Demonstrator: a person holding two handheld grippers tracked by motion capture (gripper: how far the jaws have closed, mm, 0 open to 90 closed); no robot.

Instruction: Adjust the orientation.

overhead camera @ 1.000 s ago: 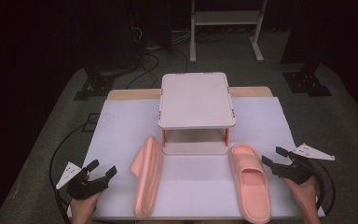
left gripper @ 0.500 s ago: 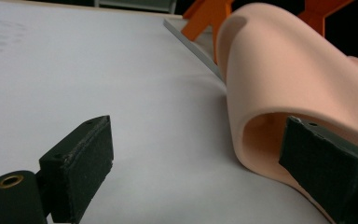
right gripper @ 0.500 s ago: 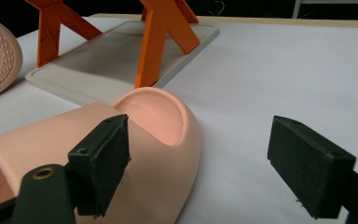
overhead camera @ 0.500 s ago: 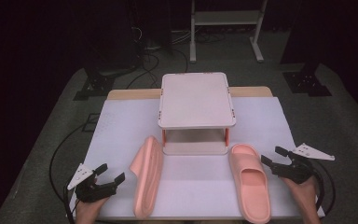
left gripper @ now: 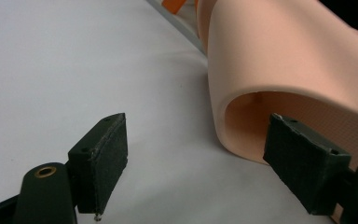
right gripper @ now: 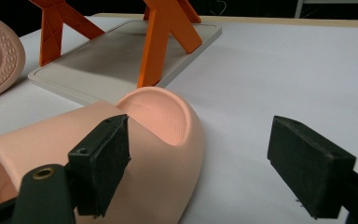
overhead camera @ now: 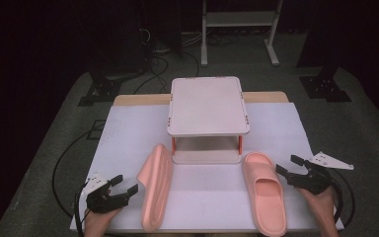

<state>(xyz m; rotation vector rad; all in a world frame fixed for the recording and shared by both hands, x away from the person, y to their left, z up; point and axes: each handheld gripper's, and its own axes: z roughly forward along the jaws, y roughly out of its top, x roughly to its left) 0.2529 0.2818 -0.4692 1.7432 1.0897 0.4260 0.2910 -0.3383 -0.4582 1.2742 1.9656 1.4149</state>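
Observation:
Two pink slippers lie on the white table. The left slipper rests on its side; the right slipper sits sole down. My left gripper is just left of the left slipper, its jaws still apart after closing a little. In the left gripper view the gripper has the strap edge of the slipper just ahead of its right-hand jaw, and neither pad touches it. My right gripper is open beside the right slipper. In the right gripper view the gripper has the slipper by its left-hand jaw, untouched.
A small two-level shelf with white trays and orange legs stands mid-table behind the slippers; its lower tray lies close to the right slipper's end. A cable loops on the floor at the left. A metal stand is behind the table.
My left gripper has slid to the right, toward the left slipper, and its jaws have narrowed slightly. The right gripper and both slippers have stayed put.

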